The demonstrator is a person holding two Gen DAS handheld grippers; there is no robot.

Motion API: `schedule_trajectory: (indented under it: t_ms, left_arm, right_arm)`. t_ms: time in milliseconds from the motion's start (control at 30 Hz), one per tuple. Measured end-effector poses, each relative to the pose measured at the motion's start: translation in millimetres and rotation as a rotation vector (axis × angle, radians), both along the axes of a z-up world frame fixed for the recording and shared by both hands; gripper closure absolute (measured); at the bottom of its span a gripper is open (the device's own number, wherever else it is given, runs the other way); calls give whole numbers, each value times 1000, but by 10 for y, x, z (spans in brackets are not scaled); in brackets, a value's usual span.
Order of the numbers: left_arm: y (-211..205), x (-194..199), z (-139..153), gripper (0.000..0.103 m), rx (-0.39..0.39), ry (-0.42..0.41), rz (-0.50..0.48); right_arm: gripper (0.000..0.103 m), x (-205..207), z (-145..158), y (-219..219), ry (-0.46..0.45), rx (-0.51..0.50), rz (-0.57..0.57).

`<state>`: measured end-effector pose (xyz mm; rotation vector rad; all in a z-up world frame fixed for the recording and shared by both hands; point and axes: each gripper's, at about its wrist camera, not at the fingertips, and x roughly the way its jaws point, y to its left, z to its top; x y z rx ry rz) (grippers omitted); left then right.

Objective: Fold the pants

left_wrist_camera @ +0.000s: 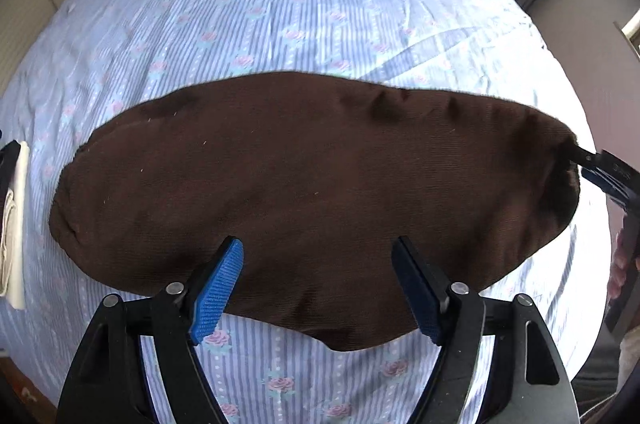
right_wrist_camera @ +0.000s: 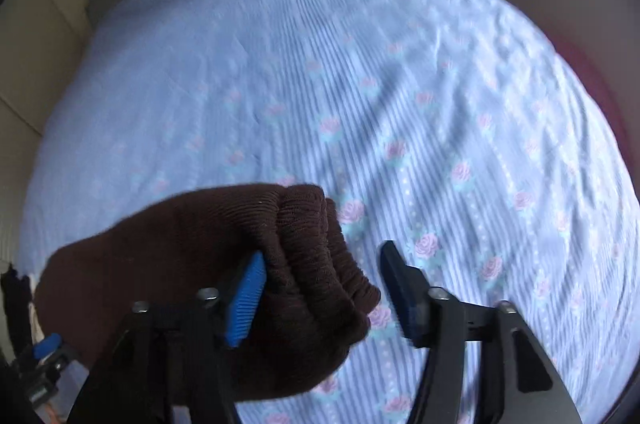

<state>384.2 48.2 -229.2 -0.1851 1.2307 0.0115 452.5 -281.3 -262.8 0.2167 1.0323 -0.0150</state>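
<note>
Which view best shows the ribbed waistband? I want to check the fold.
The right wrist view: the brown pants' stacked waistband fills its foreground. The left wrist view shows the whole folded bundle, the waistband only at its right edge.

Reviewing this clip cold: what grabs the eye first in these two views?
The dark brown pants, folded into a compact bundle, dominate the near part of the blue striped, rose-printed bedsheet. The left gripper hangs open over their near edge. In the right wrist view the right gripper stands open around the ribbed waistband end, with one blue finger against the fabric and the other apart from it.
</note>
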Motion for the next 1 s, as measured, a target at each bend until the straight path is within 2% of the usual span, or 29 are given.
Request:
schedule_trajectory:
  t_ms: [67, 200, 300, 433, 533, 567, 600, 700, 800, 933, 1000]
  left_arm:
    - [-6, -9, 15, 23, -7, -4, 10]
    - [-67, -5, -23, 23, -24, 18, 7]
    - [-154, -20, -25, 23, -6, 18, -19]
    - [-314, -47, -16, 23, 28, 10, -67]
    - [-401, -83, 0, 23, 48, 4, -94]
    - [-414, -93, 7, 23, 50, 3, -96]
    - [-417, -108, 11, 23, 52, 1, -91]
    - [-387, -136, 16, 23, 57, -1, -69]
    - [-319, -152, 125, 27, 117, -64, -70]
    - [-88, -47, 261, 30, 170, -151, -52]
    - [80, 99, 251, 44, 166, -159, -28]
  right_arm:
    - [17, -66, -39, -13, -3, 3, 7]
    - [17, 27, -395, -103, 97, 104, -3]
    - [17, 56, -644, -213, 150, 189, -60]
    - [18, -11, -872, -326, 172, 305, -118]
    - [19, 8, -952, -339, 181, 329, -136]
    - [26, 11, -954, -328, 189, 333, -140]
    - [43, 19, -944, -308, 190, 362, -130]
    - [60, 58, -898, -285, 207, 413, -144]
    - [65, -73, -623, -292, 142, 433, -172]
    - [65, -241, -151, -145, 45, 341, -155]
    - [65, -296, -11, -109, 8, 335, -162]
